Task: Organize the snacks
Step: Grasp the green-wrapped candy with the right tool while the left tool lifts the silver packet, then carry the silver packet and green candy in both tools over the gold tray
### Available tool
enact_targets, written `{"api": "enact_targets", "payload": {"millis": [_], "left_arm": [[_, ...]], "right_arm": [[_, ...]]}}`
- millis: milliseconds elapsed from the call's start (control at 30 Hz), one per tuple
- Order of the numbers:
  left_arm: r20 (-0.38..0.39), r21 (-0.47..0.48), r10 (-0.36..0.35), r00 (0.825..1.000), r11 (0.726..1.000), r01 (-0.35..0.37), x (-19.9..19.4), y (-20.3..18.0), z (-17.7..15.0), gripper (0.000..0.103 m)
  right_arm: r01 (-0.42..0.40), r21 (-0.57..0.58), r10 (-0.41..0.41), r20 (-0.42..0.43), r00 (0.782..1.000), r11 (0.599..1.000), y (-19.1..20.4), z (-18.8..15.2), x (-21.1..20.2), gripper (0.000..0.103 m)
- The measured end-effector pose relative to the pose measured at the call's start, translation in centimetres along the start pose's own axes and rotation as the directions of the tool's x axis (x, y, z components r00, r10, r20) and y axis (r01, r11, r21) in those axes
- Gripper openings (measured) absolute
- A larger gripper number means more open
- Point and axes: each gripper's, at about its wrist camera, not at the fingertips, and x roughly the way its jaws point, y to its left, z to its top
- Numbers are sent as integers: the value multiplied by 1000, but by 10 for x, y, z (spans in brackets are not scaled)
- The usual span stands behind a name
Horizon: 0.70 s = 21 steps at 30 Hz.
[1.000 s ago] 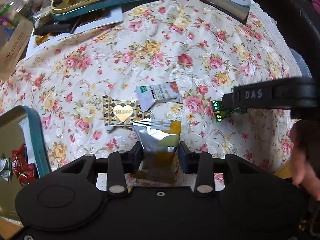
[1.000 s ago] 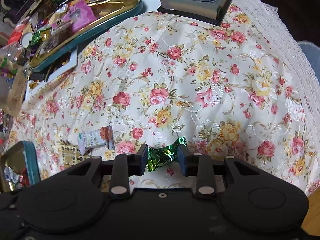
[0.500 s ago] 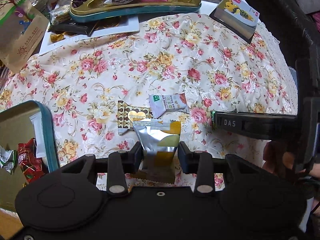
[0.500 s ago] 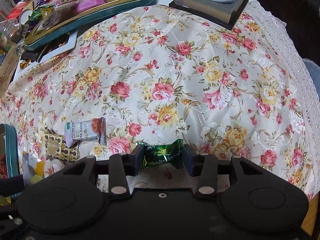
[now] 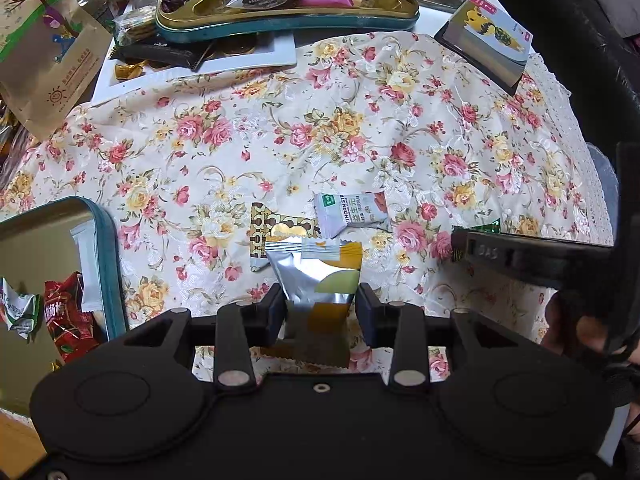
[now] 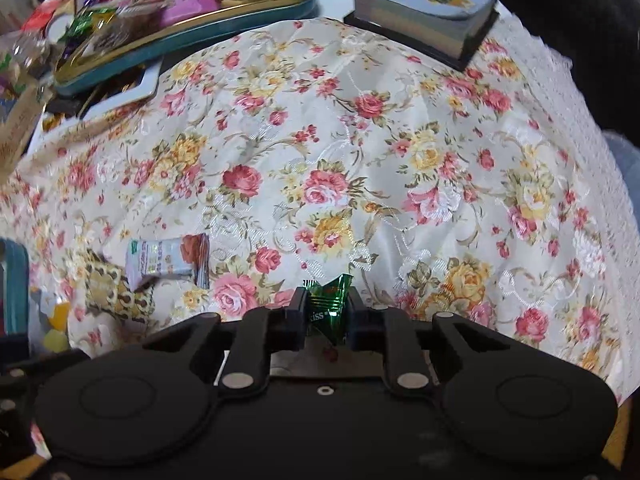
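My left gripper (image 5: 321, 312) is shut on a silver and yellow snack packet (image 5: 318, 276), held above the floral cloth. My right gripper (image 6: 323, 318) is shut on a green foil candy (image 6: 326, 306), lifted off the cloth; it shows in the left wrist view (image 5: 520, 254) at the right. A grey-white snack packet (image 5: 351, 214) and a gold patterned chocolate wrapper (image 5: 276, 230) lie side by side on the cloth; both also show in the right wrist view, the packet (image 6: 164, 262) and the wrapper (image 6: 110, 292). A teal-rimmed tin (image 5: 104, 248) at the left holds several wrapped snacks.
A large teal and gold tin (image 5: 288, 20) heaped with snacks stands at the back, on a white tray (image 5: 244, 60). A brown paper bag (image 5: 44, 48) lies at the back left. A thick book (image 6: 428, 12) lies at the back right. A dark sofa edge (image 5: 580, 60) borders the right side.
My right gripper has closed tightly on the green candy and lifted it off the cloth. My left gripper has risen and pulled back with its packet, so more of the table shows.
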Motion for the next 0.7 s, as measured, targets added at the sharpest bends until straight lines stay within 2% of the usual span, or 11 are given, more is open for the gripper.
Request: {"api": "enact_targets", "payload": {"millis": [133,233,533,700], "left_arm": [[2,-5,3,1000,1000,-3,-1,1,0,46],[2,-6,4,1000,1000,-4,-2,1,0,46],[20,-40,8,1000,999,-8,-11,13,5,46],[44,-89,31,999,996,-27,-21,33,8,46]], "right_arm": [[-67,106,72,-45,996,992,-15,5,0,20],[-94,154,103,-49,994,984,-21,8,-4,20],[-122,164,125,-9,992,979,-14,15,-26,20],[-155,131,155,15,988,979,8,18,-42,20]]}}
